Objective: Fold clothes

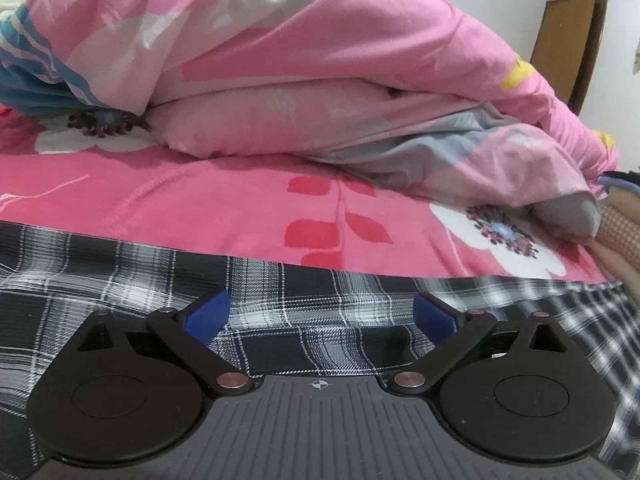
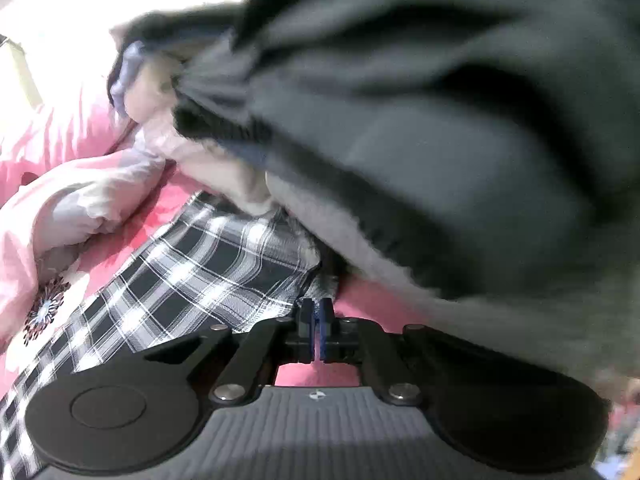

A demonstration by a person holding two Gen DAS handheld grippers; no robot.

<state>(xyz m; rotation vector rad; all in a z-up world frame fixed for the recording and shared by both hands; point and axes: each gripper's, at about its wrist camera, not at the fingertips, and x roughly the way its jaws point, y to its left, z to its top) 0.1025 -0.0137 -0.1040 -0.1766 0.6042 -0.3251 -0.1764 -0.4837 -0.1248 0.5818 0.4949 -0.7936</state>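
Note:
A black and white plaid garment [image 1: 280, 300] lies flat on the pink flowered bed sheet [image 1: 200, 208]. My left gripper [image 1: 320, 316] is open just above the plaid cloth, its blue pads [image 1: 206, 314] wide apart and empty. In the right wrist view the same plaid garment [image 2: 192, 272] stretches from the lower left to its corner at my right gripper [image 2: 317, 320]. That gripper's blue pads are pressed together right at the cloth's corner edge; the view does not show cloth between them. A person's grey sleeve [image 2: 440, 120], blurred, fills the upper right.
A bunched pink and grey quilt [image 1: 320, 80] lies across the far side of the bed. It also shows in the right wrist view [image 2: 80, 200]. A brown door [image 1: 568, 48] stands at the back right. An arm [image 1: 616, 232] rests at the bed's right edge.

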